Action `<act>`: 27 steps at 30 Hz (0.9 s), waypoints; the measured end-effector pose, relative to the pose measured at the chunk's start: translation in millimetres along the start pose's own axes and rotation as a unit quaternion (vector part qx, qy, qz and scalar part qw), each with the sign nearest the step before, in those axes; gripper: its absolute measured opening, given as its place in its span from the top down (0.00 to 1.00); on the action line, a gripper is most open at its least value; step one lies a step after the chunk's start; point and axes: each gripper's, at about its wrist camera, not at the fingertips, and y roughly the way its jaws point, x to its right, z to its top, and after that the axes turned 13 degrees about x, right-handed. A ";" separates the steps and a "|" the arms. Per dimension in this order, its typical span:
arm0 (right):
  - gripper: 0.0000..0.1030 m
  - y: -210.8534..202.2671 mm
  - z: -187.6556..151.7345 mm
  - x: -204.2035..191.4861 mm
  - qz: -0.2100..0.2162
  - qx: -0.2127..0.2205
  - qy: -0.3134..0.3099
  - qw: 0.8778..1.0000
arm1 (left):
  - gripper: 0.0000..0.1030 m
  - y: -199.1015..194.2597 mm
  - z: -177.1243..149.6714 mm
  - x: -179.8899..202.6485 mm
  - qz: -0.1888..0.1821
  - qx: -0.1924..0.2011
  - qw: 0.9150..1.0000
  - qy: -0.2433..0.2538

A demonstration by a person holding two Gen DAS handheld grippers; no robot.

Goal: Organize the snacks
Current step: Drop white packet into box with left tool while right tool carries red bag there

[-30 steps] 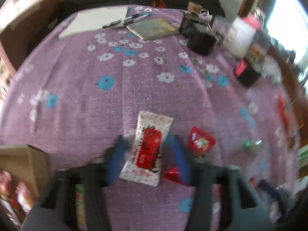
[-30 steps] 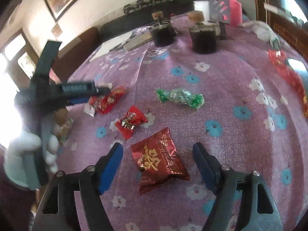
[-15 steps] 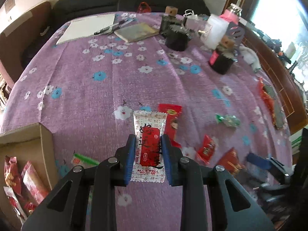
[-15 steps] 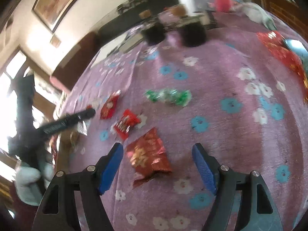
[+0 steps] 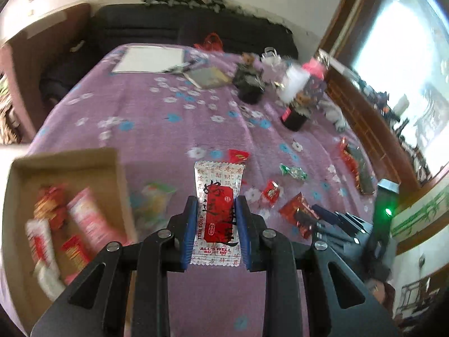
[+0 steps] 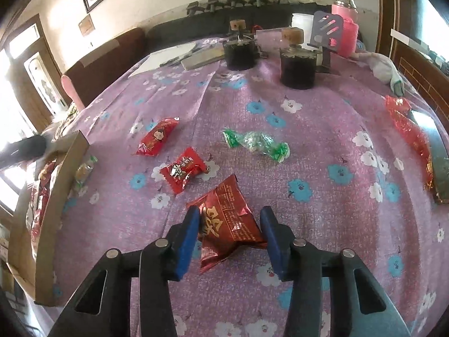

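My left gripper (image 5: 216,205) is shut on a white packet with a red label (image 5: 217,179) and holds it up over the purple flowered cloth. Just to its left lies an open cardboard box (image 5: 67,157) with several snack packs inside. My right gripper (image 6: 230,213) is low over the cloth and its jaws are closing. Its blue pads touch both sides of a dark red foil packet (image 6: 227,224), which buckles between them. A red candy (image 6: 182,170), a red packet (image 6: 157,136) and a green-wrapped sweet (image 6: 256,144) lie loose beyond it.
The box's side wall (image 6: 60,196) stands at the left, with a small pale candy (image 6: 82,170) beside it. Two black jars (image 6: 297,67) (image 6: 240,53), a pink flask (image 6: 346,28) and papers sit at the far end. A long red wrapper (image 6: 409,129) lies near the right edge.
My left gripper closed on the white packet, lifted it and swung left toward the box. My right gripper's jaws came in from wide open onto the dark red packet.
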 end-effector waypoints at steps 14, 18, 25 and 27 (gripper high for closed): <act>0.78 -13.4 -0.3 -21.2 0.054 0.038 0.013 0.998 | 0.76 -83.5 -78.2 -142.5 0.111 0.023 0.987 -0.113; 0.74 -26.0 -0.6 -22.7 0.045 0.056 0.014 0.997 | 0.76 -91.9 -95.2 -154.5 0.120 0.023 0.985 -0.118; 0.31 -4.1 -8.2 -27.6 0.003 0.012 0.014 1.000 | 0.76 -92.5 -105.5 -157.1 0.152 0.027 0.983 -0.097; 0.31 5.0 -10.9 -32.8 -0.021 0.002 -0.004 1.000 | 0.76 -93.8 -108.8 -158.7 0.162 0.027 0.982 -0.091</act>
